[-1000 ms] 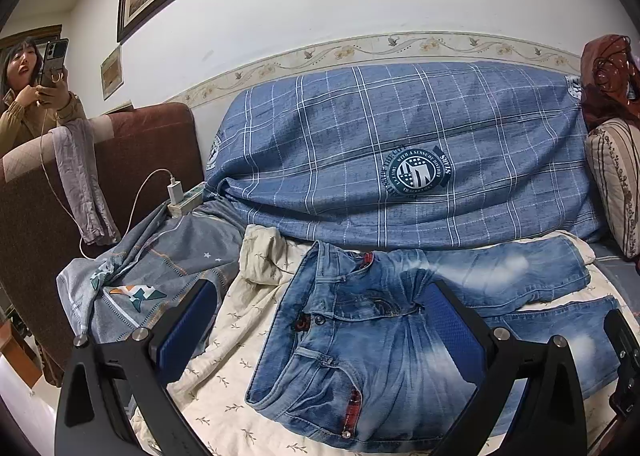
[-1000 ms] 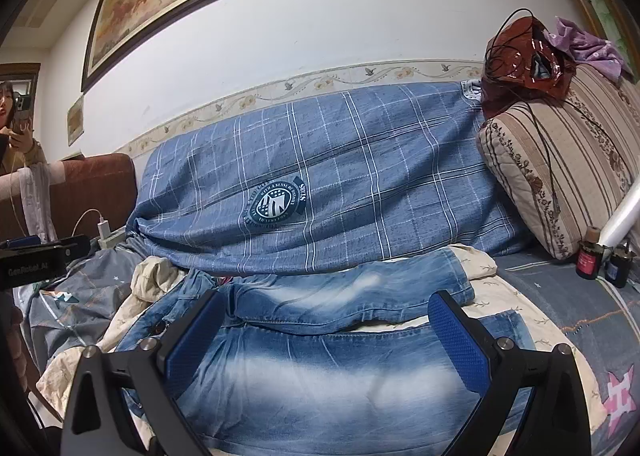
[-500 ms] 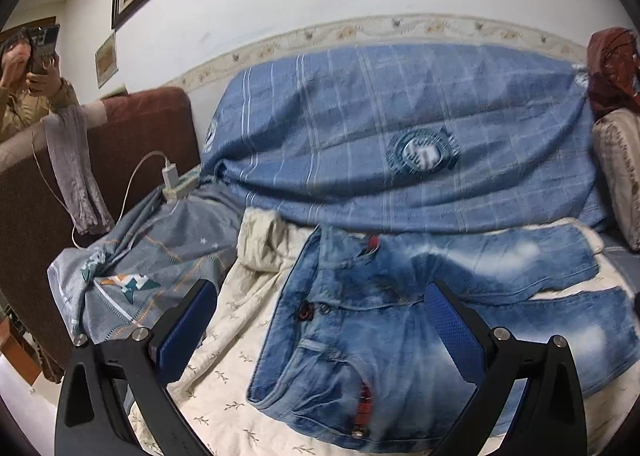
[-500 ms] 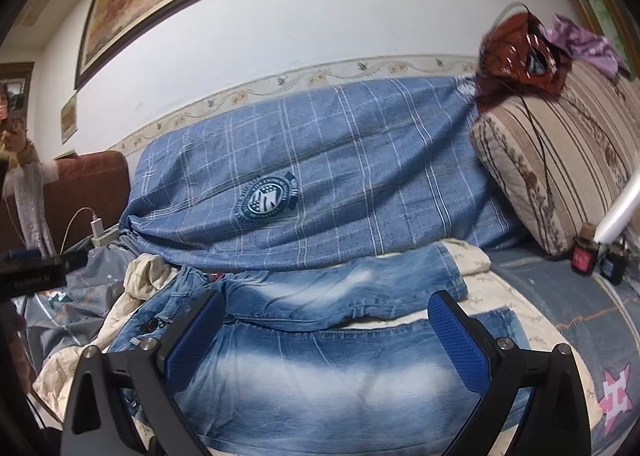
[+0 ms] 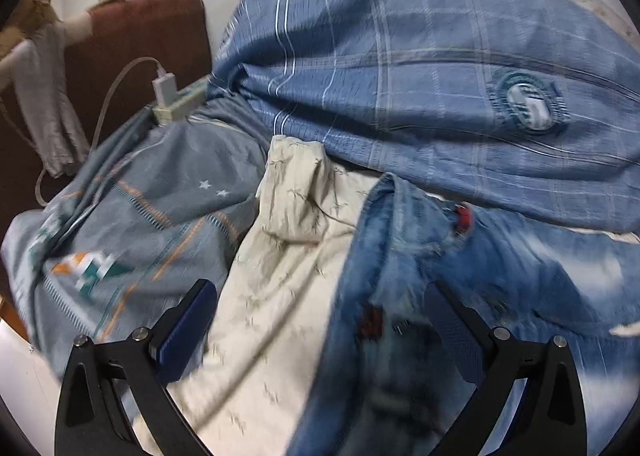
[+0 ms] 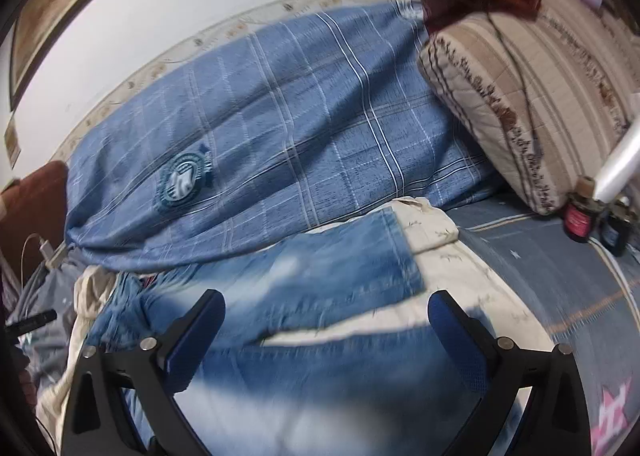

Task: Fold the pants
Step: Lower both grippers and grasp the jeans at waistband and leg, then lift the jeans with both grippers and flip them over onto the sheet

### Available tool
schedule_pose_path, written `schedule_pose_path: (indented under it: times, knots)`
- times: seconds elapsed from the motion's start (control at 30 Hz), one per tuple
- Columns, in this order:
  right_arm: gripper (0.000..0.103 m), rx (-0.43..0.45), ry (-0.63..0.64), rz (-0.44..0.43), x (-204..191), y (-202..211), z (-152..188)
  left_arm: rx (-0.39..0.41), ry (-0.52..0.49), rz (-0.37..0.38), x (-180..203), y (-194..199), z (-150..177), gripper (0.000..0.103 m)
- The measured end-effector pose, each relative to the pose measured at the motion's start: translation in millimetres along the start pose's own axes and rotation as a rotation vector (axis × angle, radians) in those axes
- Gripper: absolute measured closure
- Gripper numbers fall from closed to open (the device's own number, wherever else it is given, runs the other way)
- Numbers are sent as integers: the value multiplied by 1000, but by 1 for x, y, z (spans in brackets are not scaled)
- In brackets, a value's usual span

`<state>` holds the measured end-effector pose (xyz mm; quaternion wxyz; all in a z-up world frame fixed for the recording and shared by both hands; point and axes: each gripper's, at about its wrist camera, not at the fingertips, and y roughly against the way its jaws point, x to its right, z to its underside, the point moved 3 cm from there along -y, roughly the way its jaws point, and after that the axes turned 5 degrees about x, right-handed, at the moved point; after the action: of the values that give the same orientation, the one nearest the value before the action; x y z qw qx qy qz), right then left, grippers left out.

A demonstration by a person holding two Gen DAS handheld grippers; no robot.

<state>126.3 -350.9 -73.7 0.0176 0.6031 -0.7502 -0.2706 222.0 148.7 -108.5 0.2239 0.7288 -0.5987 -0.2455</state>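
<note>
My left hand-held gripper (image 5: 320, 328) has its jaws spread wide, nothing between them. Just ahead of it, and partly under its right finger, lies the waist end of the faded blue denim pants (image 5: 460, 280); the frame is blurred, so I cannot tell whether that finger touches the cloth. A red tag shows inside the waistband. Under the left finger and in the gap sits a cream sheet with a small twig print (image 5: 288, 264), bunched up further ahead. Off to the left is a grey-blue patterned cover (image 5: 132, 215), and beyond it a white charger plugged into a power strip (image 5: 168, 95) against a brown headboard (image 5: 140, 39).

My right hand-held gripper (image 6: 326, 328) is likewise wide open and empty, above the legs of the denim pants (image 6: 304, 284). One leg runs ahead to the right, its hem lying on the cream sheet (image 6: 452, 268); the other passes beneath the fingers. Behind both, a blue checked quilt with a round green badge (image 6: 288, 135) is heaped against the wall. Far right ahead: a beige striped pillow (image 6: 520, 103) and two small dark bottles (image 6: 580, 215).
</note>
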Motion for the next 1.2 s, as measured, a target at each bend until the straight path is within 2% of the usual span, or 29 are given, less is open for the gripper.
schedule_pose_path:
  times: [0.07,0.23,0.33,0.47,0.6,0.63,0.7,0.77,0.83,0.87,0.93,0.97,1.0,1.03,1.1,1.2]
  knots:
    - [0,-31,-33,-17,8,-21,-12,-30,-1,-19,-3,-26,-16,0]
    - [0,-137,-83,-23,30,-82,-32,-153,-28,62,20,-94,-44,0]
    - [0,-189,-110,-7,48,-115,-44,-215,-35,81,39,-131,-50,0]
    - [1,-224,-103,19,65,-150,-57,-240,-35,122,63,-164,-57,1]
    - [16,-288,-87,50,75,-188,-58,-243,-47,170,87,-185,-63,11]
    - [16,-306,-87,69,78,-197,-57,-255,-58,175,93,-191,-63,12]
    - [17,-333,-77,83,81,-215,-52,-268,-81,172,103,-201,-61,21]
    - [17,-347,-66,87,81,-227,-48,-277,-93,163,107,-208,-58,22]
    - [19,-396,-71,72,78,-243,-39,-282,-109,163,112,-216,-55,26]
    - [25,-415,-64,88,76,-249,-35,-281,-109,162,113,-218,-54,28]
    - [29,-419,-44,123,72,-255,-31,-284,-99,166,113,-223,-51,32]
    - [36,-404,-38,138,71,-254,-31,-287,-98,167,112,-228,-54,35]
    - [49,-396,-35,146,70,-253,-31,-285,-95,169,111,-227,-53,39]
    - [54,-387,-34,150,68,-250,-32,-281,-86,173,111,-226,-53,42]
    - [70,-363,-37,151,66,-241,-35,-269,-76,184,106,-220,-56,49]
    - [81,-324,-60,130,61,-221,-40,-262,-60,208,101,-213,-60,61]
